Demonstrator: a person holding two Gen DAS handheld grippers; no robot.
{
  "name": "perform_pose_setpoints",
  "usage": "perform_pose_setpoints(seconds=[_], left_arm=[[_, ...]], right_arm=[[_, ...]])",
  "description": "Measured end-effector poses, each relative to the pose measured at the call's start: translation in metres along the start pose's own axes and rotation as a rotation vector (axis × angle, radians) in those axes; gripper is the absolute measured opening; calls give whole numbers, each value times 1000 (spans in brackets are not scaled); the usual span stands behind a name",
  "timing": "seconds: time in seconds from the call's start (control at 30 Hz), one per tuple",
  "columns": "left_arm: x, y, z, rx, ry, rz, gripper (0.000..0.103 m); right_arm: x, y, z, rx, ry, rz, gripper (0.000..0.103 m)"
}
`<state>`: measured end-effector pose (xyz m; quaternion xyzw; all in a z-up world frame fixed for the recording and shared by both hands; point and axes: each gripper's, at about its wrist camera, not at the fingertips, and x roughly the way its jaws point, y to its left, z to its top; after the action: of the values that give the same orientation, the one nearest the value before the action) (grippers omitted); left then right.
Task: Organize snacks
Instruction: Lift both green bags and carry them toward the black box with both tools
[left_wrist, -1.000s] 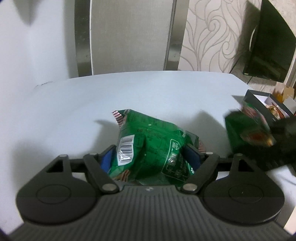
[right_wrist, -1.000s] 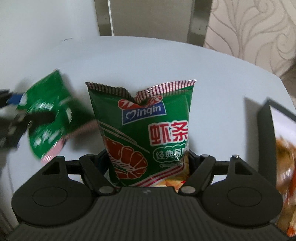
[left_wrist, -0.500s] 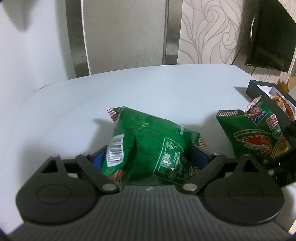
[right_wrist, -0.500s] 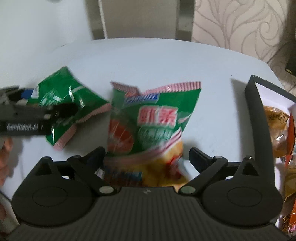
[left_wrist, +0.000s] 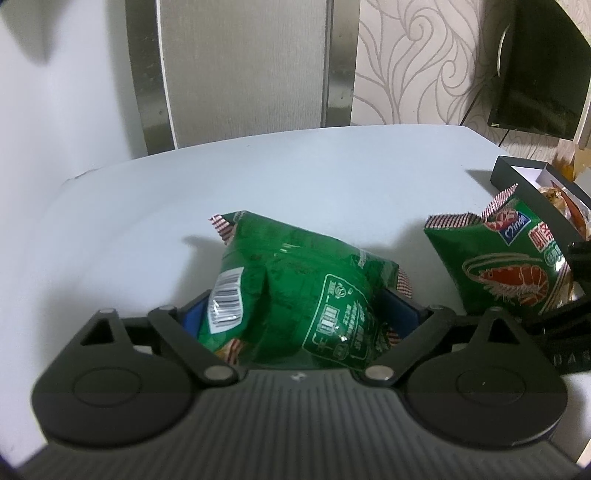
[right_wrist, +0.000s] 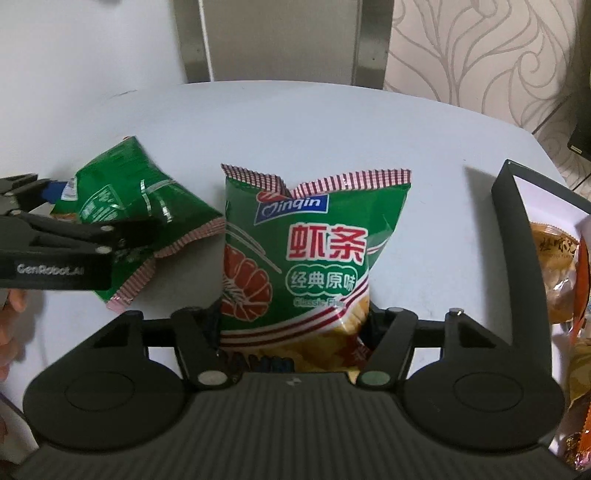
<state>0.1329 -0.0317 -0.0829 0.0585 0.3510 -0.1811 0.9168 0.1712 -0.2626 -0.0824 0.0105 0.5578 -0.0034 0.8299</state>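
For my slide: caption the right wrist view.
Right gripper, jaws just closing, around an upright green shrimp-chip bag on the white table.

a home, most likely a living or dining room. swirl-patterned wallpaper covers the wall at about one o'clock, a dark flat screen hangs at two o'clock, and a rounded pale table carries shop-bought snack bags and a black box of more snacks at three o'clock.
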Motion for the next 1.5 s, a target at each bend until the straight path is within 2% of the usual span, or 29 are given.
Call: perform_pose_setpoints(seconds=[0.13,0.17,0.23,0.4,0.83,1.1,1.3,1.5], left_arm=[[0,-1,0,2,-4,-5,94],[-1,-1,-1,3,-7,-10,92],[-6,-1,-2,10,-29,-18,82],[-13,-7,-1,40,-63,-34,75],[-27,-19,-8,57,-64,-107,73],[-41,-31,9,75,-122,-170,73],[-40,-65,31,95,-172,-237,73],[-31,-109,48,117,-185,-296,73]], right_arm=[[-2,6,-4,-15,-3,10,68],[-3,7,-5,-13,-4,14,68],[-5,7,-7,0,-6,24,68],[-20,9,-11,29,-33,43,67],[-35,10,-28,124,-38,53,67],[-68,12,-33,163,-100,50,67],[-97,-11,-43,212,-152,12,67],[-116,-54,-62,288,-184,-45,67]])
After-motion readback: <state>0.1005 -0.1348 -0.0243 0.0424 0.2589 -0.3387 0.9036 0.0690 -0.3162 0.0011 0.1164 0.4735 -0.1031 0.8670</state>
